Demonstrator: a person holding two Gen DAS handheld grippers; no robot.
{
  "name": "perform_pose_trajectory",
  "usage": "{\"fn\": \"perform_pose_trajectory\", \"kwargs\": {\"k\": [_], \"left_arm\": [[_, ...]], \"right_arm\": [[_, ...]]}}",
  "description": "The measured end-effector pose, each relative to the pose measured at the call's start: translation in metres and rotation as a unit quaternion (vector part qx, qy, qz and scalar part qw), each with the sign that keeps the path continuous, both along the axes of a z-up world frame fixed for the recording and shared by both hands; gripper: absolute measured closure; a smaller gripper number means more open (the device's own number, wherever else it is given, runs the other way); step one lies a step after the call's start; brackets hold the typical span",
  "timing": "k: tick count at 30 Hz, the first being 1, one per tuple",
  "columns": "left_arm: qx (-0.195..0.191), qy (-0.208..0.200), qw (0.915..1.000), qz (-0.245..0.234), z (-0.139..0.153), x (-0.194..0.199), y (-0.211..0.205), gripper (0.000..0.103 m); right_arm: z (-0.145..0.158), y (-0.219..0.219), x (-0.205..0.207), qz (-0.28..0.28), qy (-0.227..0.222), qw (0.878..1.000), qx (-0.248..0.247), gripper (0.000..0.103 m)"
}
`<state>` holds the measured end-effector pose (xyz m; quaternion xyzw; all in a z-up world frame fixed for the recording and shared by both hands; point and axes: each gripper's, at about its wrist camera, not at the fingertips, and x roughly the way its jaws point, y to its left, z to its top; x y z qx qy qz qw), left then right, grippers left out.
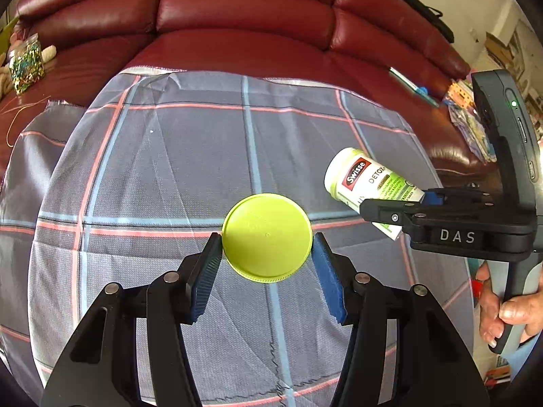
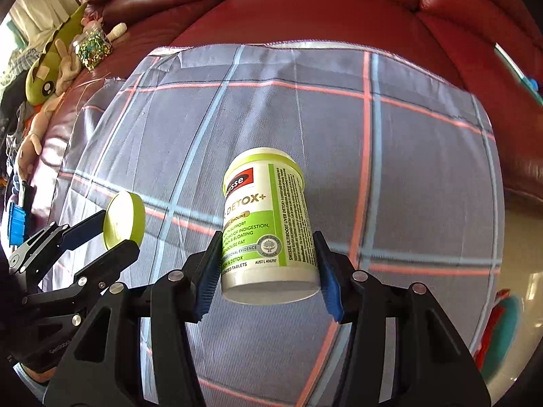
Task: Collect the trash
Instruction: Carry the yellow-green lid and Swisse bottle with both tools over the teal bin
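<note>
My left gripper is shut on a lime-green round lid and holds it above the plaid cloth. The lid also shows in the right wrist view, clamped edge-on at the left. My right gripper is shut on a white and green Swisse Detox bottle, capless end toward the camera. In the left wrist view the bottle sticks out of the right gripper at the right, held by a hand.
A dark red leather sofa curves behind the cloth. A bag of glittery bits and plush toys lie at the left of the sofa. Colourful papers lie at the right.
</note>
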<state>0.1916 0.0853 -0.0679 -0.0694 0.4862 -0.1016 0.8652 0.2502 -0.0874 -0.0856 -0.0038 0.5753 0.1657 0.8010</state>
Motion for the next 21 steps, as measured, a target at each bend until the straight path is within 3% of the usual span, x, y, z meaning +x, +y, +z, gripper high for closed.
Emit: {"fn": "perform_pose_trajectory", "kwargs": {"k": [12,21], "left_arm": [[0.011,-0.002,0.9986,-0.052,0.013,-0.048,-0.064,0.048],[0.025,-0.028,0.9939,-0.104,0.039,-0.065,-0.119,0.047]], "right_arm": [[0.012,-0.087,-0.091,-0.077,-0.001,0.993,0.09,0.054],[0.042,-0.152,-0.127,-0.129,-0.038,0.981,0.14,0.054]]}}
